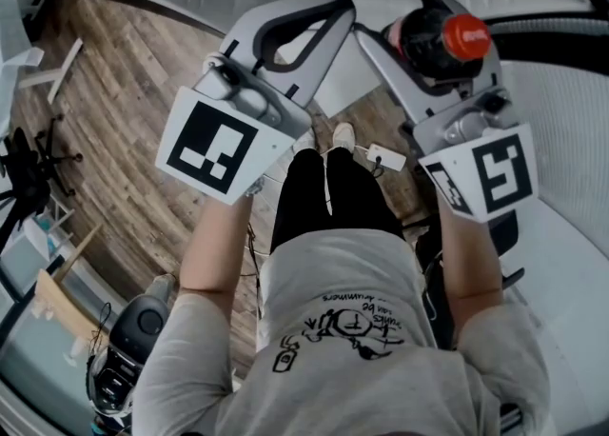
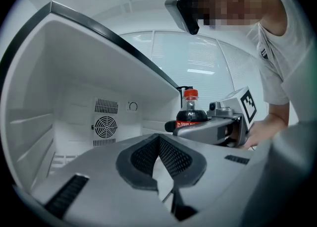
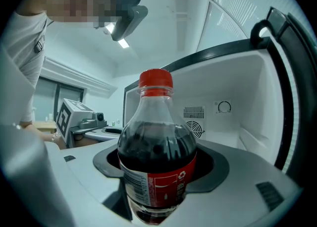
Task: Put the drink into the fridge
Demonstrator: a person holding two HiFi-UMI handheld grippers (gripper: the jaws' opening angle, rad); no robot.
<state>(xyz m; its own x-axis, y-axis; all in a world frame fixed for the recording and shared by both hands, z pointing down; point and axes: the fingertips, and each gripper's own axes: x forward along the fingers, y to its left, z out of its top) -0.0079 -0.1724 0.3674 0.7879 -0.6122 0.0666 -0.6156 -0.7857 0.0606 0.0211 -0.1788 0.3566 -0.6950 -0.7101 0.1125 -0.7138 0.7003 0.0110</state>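
before the open fridge, your right gripper clamps the drink upright for shelving; left gripper closed, empty.

drink bottle only partly seen
its base is hidden low between the jaws of the right gripper; label print too small to read.

Wooden floor, small white tag
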